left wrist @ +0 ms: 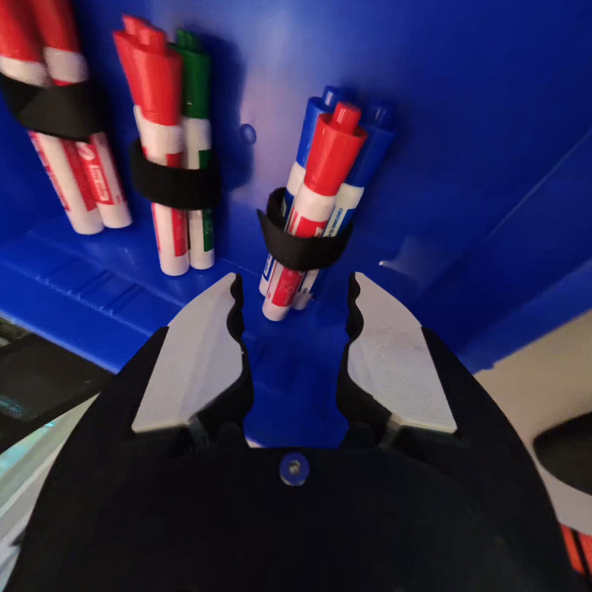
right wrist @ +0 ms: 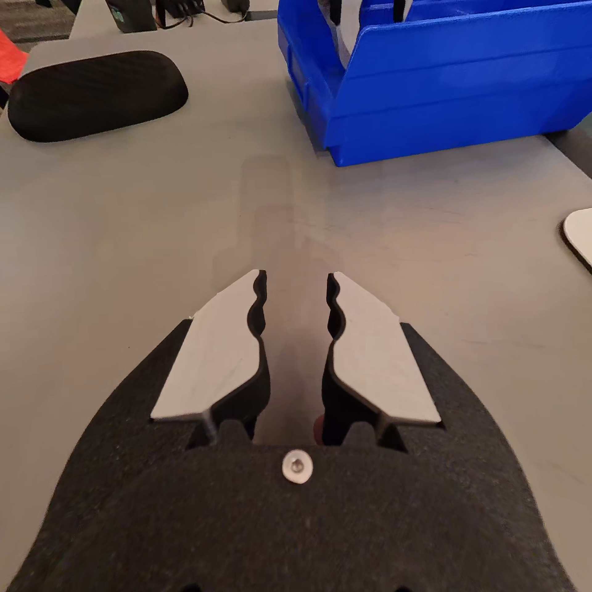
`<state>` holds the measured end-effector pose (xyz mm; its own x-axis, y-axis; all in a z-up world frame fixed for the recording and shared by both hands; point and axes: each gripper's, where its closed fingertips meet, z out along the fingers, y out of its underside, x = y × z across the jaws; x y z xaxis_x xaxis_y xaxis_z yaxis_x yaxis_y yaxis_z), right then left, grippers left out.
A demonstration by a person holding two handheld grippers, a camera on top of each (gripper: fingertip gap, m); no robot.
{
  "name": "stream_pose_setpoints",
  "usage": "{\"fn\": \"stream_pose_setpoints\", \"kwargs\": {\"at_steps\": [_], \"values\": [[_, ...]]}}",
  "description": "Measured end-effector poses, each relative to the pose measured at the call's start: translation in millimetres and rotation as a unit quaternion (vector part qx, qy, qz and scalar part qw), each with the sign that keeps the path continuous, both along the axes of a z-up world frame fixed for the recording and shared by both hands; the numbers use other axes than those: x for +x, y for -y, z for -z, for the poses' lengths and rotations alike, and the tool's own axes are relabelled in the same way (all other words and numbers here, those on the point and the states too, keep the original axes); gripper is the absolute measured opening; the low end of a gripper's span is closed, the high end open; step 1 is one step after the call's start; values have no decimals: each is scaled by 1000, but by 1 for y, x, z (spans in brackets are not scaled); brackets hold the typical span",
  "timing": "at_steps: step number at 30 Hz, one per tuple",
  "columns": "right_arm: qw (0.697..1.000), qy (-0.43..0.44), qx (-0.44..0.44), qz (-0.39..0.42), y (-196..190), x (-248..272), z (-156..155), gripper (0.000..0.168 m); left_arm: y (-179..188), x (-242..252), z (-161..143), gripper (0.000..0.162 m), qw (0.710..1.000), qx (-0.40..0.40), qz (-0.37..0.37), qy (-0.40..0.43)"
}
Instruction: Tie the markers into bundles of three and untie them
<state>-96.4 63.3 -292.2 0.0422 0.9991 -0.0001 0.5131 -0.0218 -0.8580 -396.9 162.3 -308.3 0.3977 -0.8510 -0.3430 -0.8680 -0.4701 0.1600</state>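
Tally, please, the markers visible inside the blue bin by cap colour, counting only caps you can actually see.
Red-capped markers: 5
Blue-capped markers: 2
Green-capped markers: 1
Total: 8, lying in three strapped bundles in the blue bin; the leftmost bundle is cut off by the frame.

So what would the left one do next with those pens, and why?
Probably ease forward and close on the nearest bundle. The left hand-held gripper is open and empty inside the blue bin, with that bundle's lower end just ahead of its fingertips. The right hand-held gripper hangs open over the table.
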Motion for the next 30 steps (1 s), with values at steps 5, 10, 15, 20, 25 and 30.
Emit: {"fn": "stream_pose_setpoints", "kwargs": {"at_steps": [5,10,15,20,25,30], "values": [[1000,3,-1,-5,1,0,1,35,-3,-2,19,49,999,-36,-4,-10],[1000,6,-3,-6,1,-1,2,33,1,0,21,37,998,-65,-10,-24],[1000,6,-2,-8,2,-1,2,31,0,3,19,36,999,-35,-32,-1],[1000,6,-4,-7,1,-1,2,31,3,9,8,20,996,-2,-67,61],[1000,8,-5,-11,2,-1,3,31,3,1,13,20,999,-11,-51,13],[1000,5,-17,-10,1,-1,2,30,-17,8,8,52,999,23,21,-15]]}}
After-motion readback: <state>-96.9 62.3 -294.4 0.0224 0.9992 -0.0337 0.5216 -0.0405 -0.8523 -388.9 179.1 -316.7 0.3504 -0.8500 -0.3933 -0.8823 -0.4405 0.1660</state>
